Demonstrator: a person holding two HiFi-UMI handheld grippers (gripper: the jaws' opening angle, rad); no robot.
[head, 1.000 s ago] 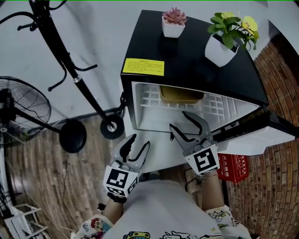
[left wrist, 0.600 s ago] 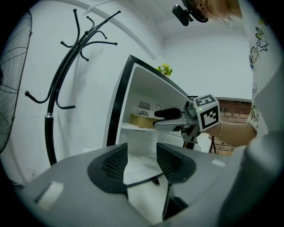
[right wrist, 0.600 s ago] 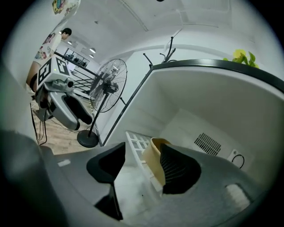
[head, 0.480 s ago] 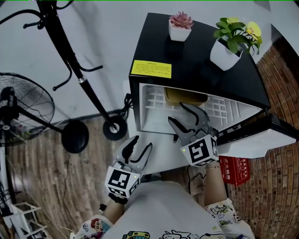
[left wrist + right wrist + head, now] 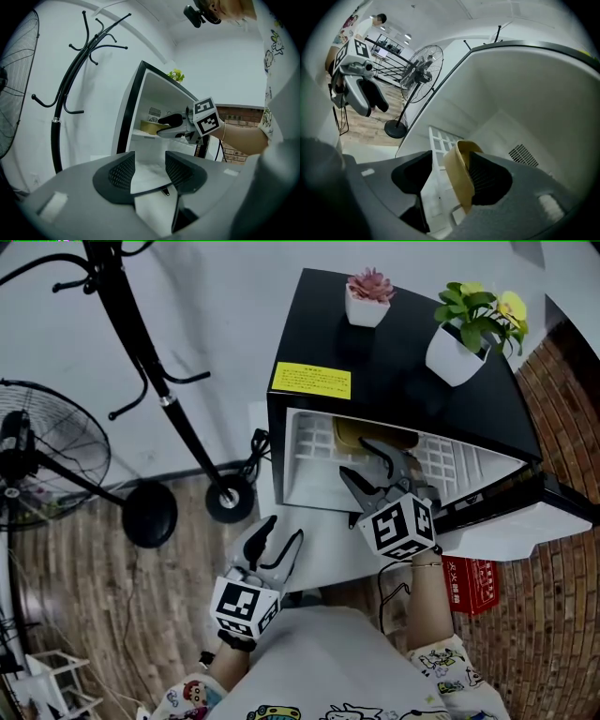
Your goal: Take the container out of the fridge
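Right tongs (image 5: 353, 457) inside the small black fridge (image 5: 403, 381), just now opening to full spread, nothing clamped: rim of the shallow tan plastic container (image 5: 458, 173) between the pads, close against one. Container on the white wire shelf (image 5: 309, 442), dead ahead, long side across the reach. Left tongs (image 5: 283, 526) apart, empty, well back outside.

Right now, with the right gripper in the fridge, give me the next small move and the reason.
Probably close the right gripper on the container. Its jaws have just been opening and stand apart, with the tan rim between them, close to one jaw and clear of the other, so nothing grips it yet.
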